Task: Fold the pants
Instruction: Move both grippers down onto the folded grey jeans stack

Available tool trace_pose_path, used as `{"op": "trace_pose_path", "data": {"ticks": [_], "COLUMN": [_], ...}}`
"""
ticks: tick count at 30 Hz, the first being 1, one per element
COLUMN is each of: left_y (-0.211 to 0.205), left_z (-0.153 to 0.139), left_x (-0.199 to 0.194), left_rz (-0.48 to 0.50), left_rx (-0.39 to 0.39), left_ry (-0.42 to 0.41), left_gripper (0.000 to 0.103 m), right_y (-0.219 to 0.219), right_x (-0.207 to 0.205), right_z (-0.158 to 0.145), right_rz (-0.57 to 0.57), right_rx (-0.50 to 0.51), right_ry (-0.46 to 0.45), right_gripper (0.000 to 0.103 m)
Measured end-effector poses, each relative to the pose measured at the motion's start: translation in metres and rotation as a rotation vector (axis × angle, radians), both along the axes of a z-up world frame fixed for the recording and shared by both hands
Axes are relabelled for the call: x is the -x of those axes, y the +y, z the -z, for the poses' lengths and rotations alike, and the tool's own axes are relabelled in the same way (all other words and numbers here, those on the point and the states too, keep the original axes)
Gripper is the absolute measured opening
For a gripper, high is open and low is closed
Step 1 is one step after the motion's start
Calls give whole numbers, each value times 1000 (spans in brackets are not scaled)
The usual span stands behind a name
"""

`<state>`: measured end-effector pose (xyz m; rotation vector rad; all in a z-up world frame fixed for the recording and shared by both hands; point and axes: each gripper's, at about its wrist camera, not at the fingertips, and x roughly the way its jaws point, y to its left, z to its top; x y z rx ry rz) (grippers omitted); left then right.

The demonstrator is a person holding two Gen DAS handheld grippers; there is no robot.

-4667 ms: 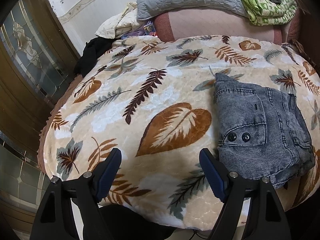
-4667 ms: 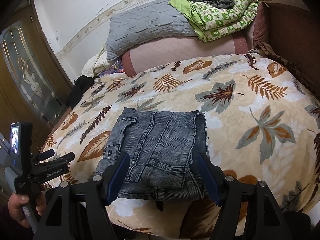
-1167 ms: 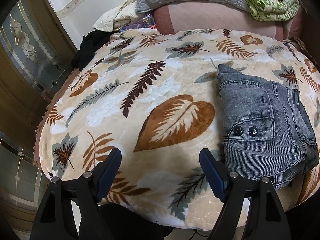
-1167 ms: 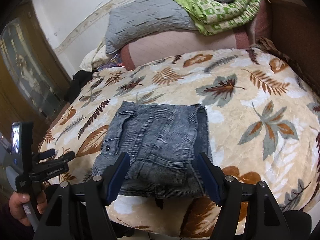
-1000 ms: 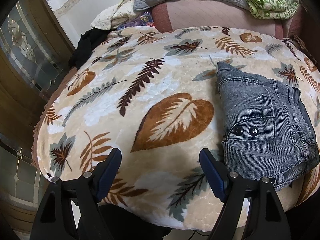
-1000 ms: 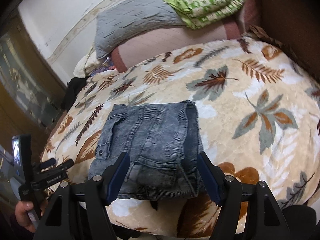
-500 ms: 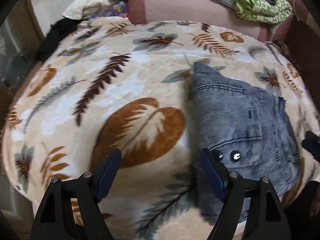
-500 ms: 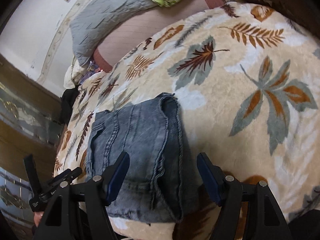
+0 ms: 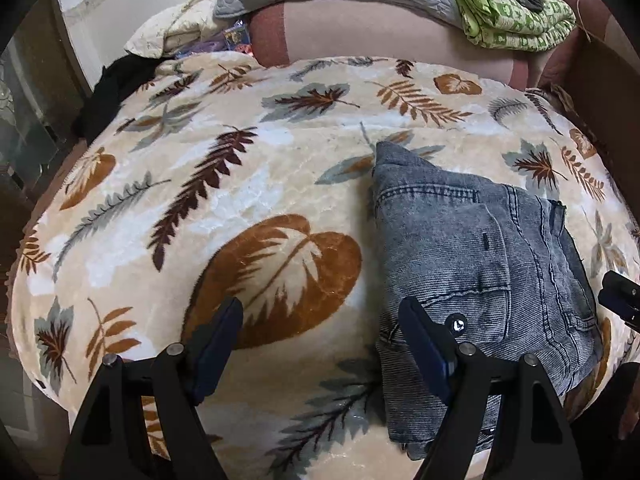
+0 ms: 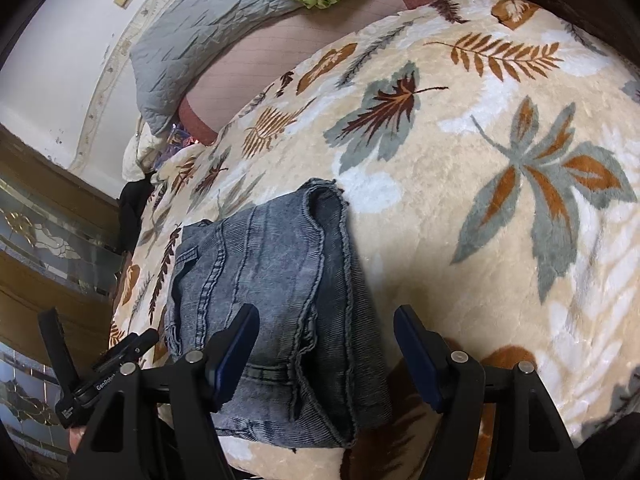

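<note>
The pants [image 9: 480,264] lie in a compact folded bundle on the leaf-print blanket [image 9: 240,200], so the folding looks all but done. Left gripper [image 9: 320,336] hangs spread wide and empty, the bundle's left edge right at its right finger. Right gripper [image 10: 324,348] gapes empty too, its left finger above the denim, the bundle's right edge between its fingers. Next, I'd say: a final squaring nudge.

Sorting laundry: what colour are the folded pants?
Faded grey-blue denim pants, clearest in the left wrist view.
</note>
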<state>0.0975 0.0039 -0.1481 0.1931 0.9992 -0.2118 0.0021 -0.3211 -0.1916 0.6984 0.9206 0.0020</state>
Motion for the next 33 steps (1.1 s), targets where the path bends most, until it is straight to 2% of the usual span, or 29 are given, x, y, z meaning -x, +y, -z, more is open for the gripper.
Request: {"op": "trace_pose_path", "data": {"ticks": [4,11,24,28,33], "left_y": [1,2,-1,0,8], "left_z": [-7,-11,5,14,22], "left_x": [5,8,-7,-14,-25], "left_rz": [-5,-4,-7,7,41], "left_rx": [-24,-28,-35,-3,82], "left_ry": [-39,-57,-23,-3,28], "left_gripper": [81,81,81,81,81], "right_y": [8,16,13,11,6], "right_x": [1,2,-15,-22,-30], "right_z": [-9,-18,3,11,24], "right_rz": [-18,-35,-47,-53,-48], "right_rx": [15,37,15,8,-11], "right_ry": [-14,-29,7,23,44], "right_gripper": [73,73,75,75,75]}}
